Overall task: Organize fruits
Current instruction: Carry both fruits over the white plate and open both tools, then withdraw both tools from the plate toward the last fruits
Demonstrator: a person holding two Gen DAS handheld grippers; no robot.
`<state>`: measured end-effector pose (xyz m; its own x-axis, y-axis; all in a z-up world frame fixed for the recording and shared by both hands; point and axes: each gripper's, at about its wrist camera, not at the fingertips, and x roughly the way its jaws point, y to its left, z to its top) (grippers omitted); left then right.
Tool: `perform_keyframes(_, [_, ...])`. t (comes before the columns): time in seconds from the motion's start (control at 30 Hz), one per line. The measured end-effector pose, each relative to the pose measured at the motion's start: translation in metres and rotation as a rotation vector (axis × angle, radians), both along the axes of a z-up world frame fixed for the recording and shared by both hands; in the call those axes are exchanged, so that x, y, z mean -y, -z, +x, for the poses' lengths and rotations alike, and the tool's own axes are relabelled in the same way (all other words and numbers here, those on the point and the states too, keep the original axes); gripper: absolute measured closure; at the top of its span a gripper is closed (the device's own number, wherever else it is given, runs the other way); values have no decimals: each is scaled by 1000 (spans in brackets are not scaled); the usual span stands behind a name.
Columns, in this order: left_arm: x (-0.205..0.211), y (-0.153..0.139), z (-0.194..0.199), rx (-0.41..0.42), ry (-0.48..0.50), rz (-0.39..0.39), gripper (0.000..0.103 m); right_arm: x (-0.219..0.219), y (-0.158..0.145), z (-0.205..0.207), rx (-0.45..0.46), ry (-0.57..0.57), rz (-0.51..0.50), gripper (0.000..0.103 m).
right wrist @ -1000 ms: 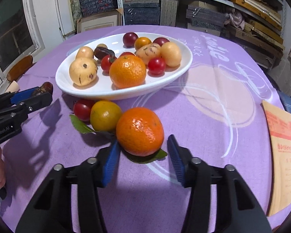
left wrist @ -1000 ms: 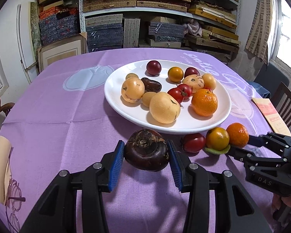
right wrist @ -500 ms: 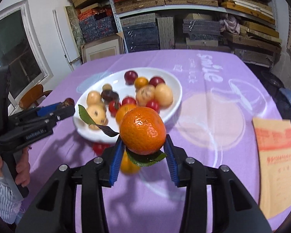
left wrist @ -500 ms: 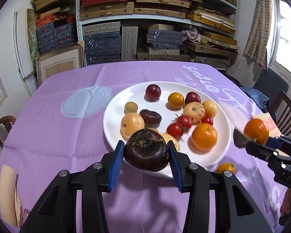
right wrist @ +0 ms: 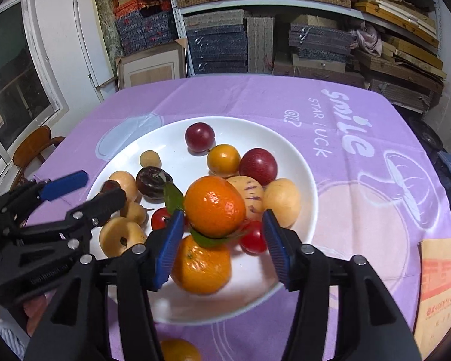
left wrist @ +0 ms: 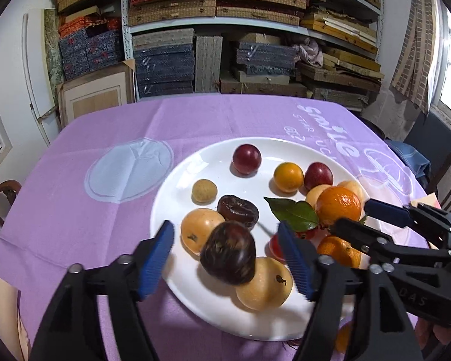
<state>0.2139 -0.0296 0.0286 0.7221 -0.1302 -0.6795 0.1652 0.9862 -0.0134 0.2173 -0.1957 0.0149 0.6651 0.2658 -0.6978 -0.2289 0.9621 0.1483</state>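
Both claws opening — fruits over plate (left wrist: 177, 198)

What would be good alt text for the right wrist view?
The right gripper, its jaws opening, releases a leafy orange tangerine above a white plate crowded with fruits on a purple tablecloth. The left gripper reaches in from the left, and shelves of stacked boxes fill the background.

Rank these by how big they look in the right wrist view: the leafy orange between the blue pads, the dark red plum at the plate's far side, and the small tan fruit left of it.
1. Leafy orange, though it is nearest the camera.
2. Dark red plum.
3. Small tan fruit.
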Motion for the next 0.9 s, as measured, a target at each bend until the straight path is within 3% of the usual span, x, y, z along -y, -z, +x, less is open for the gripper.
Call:
perform_keyframes(0.17, [-12,-10,-11,21,-24,-37,15,23,-7,-27,33,15,53,48])
perform_keyframes(0.37, [-24,-11,-43,31,1,-35,14,35,-4,-87,73,-12,51,40])
perform_keyframes(0.63, [2,20,-99,50,134,73,14,34,25,-134,30,-74,9,38])
perform_keyframes(0.9, [32,50,-92,10,185,109,14,60,14,-147,66,-12,81,31])
